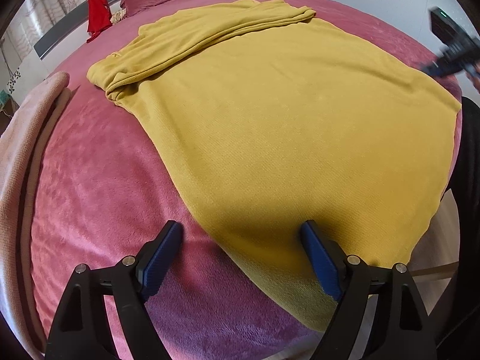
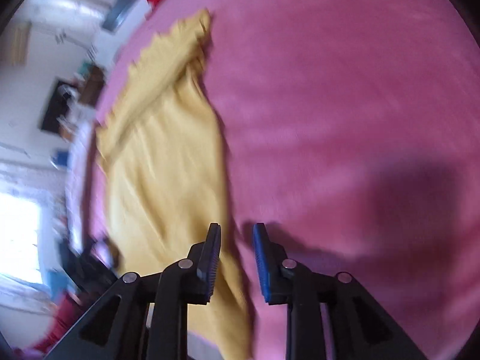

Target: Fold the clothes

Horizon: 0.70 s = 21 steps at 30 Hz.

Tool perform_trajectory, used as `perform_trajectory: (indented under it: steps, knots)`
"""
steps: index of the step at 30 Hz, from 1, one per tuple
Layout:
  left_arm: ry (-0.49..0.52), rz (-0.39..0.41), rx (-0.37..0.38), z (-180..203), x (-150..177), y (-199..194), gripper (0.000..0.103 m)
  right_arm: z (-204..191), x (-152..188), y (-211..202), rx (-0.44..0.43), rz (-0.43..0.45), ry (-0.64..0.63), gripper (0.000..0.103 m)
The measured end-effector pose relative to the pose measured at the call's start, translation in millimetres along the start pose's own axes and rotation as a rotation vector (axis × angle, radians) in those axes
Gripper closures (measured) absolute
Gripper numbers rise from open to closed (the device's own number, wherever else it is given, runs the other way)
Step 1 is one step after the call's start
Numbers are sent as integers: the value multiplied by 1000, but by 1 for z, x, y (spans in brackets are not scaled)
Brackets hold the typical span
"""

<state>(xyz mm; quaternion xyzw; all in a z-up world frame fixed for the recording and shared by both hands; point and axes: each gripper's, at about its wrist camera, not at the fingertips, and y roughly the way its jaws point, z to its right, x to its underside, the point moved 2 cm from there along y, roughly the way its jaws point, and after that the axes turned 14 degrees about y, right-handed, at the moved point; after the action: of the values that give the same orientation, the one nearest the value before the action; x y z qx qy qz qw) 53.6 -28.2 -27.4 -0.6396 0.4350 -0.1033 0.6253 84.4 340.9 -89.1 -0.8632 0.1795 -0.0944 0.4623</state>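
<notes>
Bedspread (image 1: 99, 180), pink plush, carries everything. Spread across it lies the yellow garment (image 1: 285, 126), body smoothed flat, sleeves already laid over its far end, probably to make a tidy rectangle. Off the garment's far-left corner, a red cloth (image 1: 97, 15) hangs at the headboard. The left gripper (image 1: 241, 234), jaws wide and empty, straddles the garment's near edge, likely placed to pinch it. The right gripper (image 2: 235, 240), blurred, hovers at the garment's right edge, jaws slightly parted, gripping nothing.
</notes>
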Motion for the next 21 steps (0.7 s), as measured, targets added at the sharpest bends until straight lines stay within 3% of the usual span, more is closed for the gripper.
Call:
perform_trajectory:
  steps: [3,7,8,10,14,16,21]
  knots:
    - [34,-34,25,0,-7,0,19,9,32,1,8,-77,-36,81]
    - [72,-67,39,3,-17,4,19,4,51,7,4,-91,-81,83]
    - [84,-69,36,4,-19,4,19,0,52,13,25,-89,-91,96]
    - [106,-69,29,6,-22,5,19,-16,57,21,84,-78,-151,99]
    - [79,-56,22,8,-25,5,18,-39,74,1,317,32,-340,99]
    - [62,-48,21,8,-28,8,16,-33,74,-12,388,86,-350,99]
    - [58,-57,32,25,-36,3,12,-48,60,-22,385,184,-350,94]
